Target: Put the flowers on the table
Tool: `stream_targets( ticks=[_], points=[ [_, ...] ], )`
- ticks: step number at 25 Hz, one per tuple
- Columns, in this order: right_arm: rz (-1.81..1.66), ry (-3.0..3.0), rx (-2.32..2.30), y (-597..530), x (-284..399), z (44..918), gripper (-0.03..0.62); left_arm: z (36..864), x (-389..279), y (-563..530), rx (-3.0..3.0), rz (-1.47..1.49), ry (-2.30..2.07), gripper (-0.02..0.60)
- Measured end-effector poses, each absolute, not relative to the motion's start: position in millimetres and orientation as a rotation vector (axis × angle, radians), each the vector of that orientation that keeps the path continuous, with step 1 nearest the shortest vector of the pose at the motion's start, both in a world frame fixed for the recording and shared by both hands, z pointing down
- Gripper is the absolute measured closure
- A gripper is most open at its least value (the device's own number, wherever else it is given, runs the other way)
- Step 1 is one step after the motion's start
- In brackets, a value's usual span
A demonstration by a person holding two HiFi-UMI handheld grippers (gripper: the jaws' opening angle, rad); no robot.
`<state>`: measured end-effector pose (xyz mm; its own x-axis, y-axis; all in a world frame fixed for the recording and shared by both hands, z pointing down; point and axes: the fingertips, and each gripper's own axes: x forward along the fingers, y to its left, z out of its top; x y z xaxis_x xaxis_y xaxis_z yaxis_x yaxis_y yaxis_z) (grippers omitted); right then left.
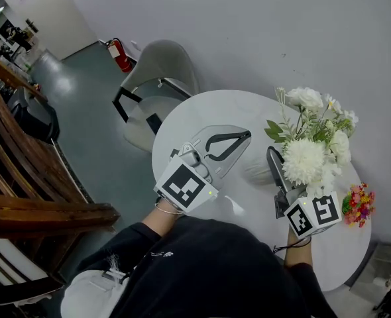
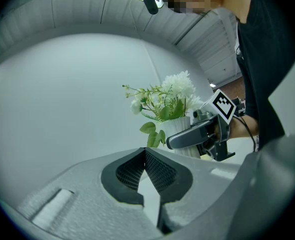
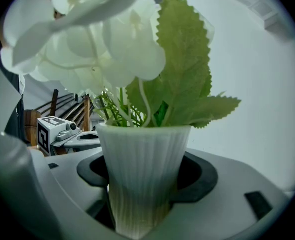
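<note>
A white ribbed vase (image 3: 145, 169) of white flowers (image 1: 308, 158) with green leaves stands between the jaws of my right gripper (image 1: 275, 161), over the right part of the round white table (image 1: 202, 108). The black pads press on the vase from both sides. The left gripper view shows the same vase (image 2: 180, 131), its flowers (image 2: 172, 96) and the right gripper's near finger across it. Whether the vase's foot touches the tabletop I cannot tell. My left gripper (image 1: 247, 135) lies level over the table's middle, its tips (image 2: 144, 151) meeting with nothing between them.
A small bunch of red, pink and yellow flowers (image 1: 358, 205) sits at the table's right edge. A grey chair (image 1: 159, 71) stands behind the table by the wall, with a fire extinguisher (image 1: 120, 55) beyond it. A wooden railing (image 1: 23, 177) runs along the left.
</note>
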<state>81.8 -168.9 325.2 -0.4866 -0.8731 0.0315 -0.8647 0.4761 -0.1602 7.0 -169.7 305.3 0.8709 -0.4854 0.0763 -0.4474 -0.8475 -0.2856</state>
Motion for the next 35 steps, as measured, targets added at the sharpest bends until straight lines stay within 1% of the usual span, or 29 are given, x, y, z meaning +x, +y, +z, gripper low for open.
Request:
stream_targets(
  ticks=[13, 35],
  points=[
    [-0.269, 2.623, -1.657, -167, 82, 324, 0.253, 309, 8, -172, -2.838, -0.193, 0.634, 0.583],
    [-0.287, 2.614, -1.681, -170, 88, 331, 0.252, 322, 9, -175, -2.863, -0.227, 0.647, 0.583]
  ],
)
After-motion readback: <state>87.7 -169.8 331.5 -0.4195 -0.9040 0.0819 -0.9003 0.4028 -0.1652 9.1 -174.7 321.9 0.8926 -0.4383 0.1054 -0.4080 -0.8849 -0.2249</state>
